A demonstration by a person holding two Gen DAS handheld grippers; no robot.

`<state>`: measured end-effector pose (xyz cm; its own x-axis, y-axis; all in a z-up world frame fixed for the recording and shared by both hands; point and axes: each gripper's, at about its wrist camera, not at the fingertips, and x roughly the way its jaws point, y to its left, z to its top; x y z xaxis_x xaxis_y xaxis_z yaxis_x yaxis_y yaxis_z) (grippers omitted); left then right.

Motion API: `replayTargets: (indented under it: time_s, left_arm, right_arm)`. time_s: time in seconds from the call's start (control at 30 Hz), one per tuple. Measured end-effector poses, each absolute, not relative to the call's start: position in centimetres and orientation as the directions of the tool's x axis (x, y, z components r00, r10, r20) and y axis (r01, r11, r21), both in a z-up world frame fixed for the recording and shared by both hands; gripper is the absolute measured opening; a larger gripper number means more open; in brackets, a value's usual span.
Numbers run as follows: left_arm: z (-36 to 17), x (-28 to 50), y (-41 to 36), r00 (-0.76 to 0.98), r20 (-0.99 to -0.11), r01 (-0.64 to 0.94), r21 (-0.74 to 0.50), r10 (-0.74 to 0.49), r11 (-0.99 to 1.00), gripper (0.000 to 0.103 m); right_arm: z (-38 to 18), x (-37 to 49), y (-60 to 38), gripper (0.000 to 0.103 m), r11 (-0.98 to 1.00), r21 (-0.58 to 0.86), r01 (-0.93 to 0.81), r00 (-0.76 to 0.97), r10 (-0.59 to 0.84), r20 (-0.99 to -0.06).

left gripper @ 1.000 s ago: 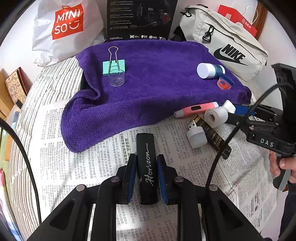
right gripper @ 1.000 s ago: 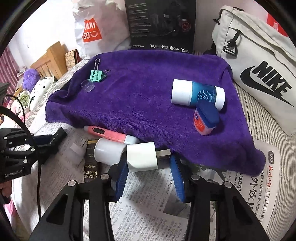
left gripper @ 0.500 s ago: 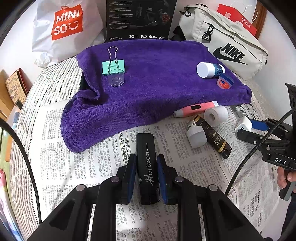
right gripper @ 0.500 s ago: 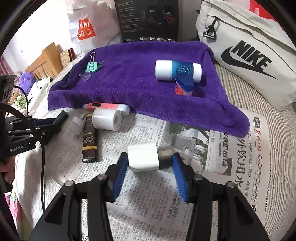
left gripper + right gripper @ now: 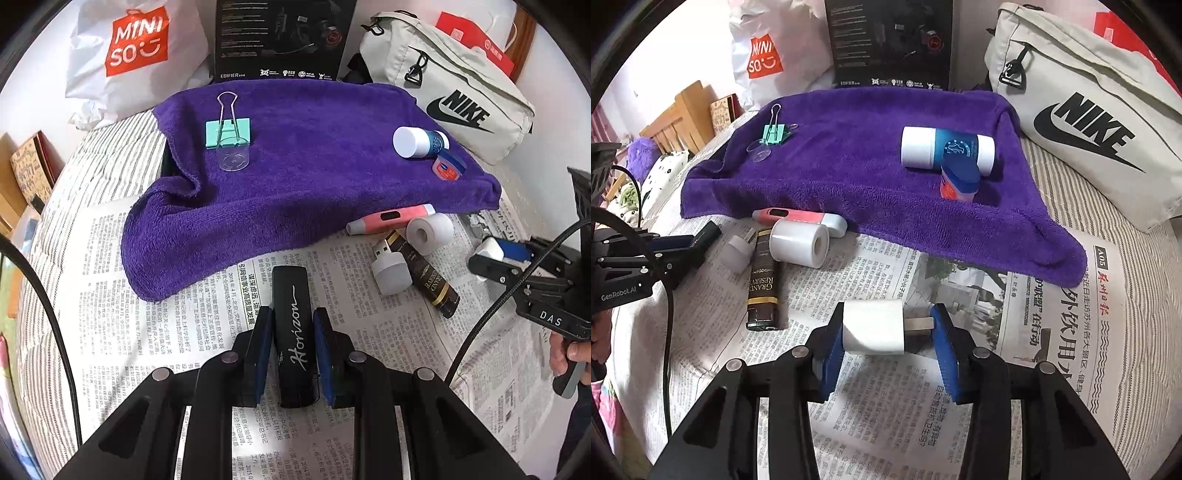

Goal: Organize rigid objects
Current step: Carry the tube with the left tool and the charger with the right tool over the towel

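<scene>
My left gripper point(image 5: 291, 325) is shut on a black "Horizon" case point(image 5: 294, 332) just above the newspaper point(image 5: 155, 332), near the purple towel's point(image 5: 295, 177) front edge. My right gripper point(image 5: 888, 326) is shut on a white plug adapter point(image 5: 873, 326), its metal prongs against the right pad, held over the newspaper point(image 5: 960, 435). The right gripper also shows at the right in the left wrist view point(image 5: 491, 254). On the towel lie a green binder clip point(image 5: 228, 133), a clear cap point(image 5: 233, 158), a white-blue bottle point(image 5: 945, 151) and a small blue-lidded jar point(image 5: 960, 181).
On the newspaper by the towel edge lie a pink thermometer point(image 5: 798, 218), a white tape roll point(image 5: 799, 243), a dark "Grand Reserve" tube point(image 5: 762, 284) and a small white USB plug point(image 5: 737, 253). A Nike bag point(image 5: 1089, 122), black box point(image 5: 890, 40) and Miniso bag point(image 5: 136, 48) stand behind.
My right gripper has pulled back from the towel edge toward the near newspaper, carrying the white plug adapter. The left gripper and its black case have not moved.
</scene>
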<state>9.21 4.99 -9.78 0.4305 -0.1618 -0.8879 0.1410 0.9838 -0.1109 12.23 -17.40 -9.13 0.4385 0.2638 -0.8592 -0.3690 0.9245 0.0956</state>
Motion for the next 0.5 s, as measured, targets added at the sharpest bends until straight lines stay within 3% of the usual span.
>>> replayTargets:
  time_s: [0.5]
  left_arm:
    - [-9.5,8.7,4.3,0.434,-0.893,0.161,-0.052,-0.118,0.986,0.021]
  right_arm:
    - [-9.0,11.5,-18.4,0.044,0.942,0.108,-0.319,0.43,0.246,-0.869]
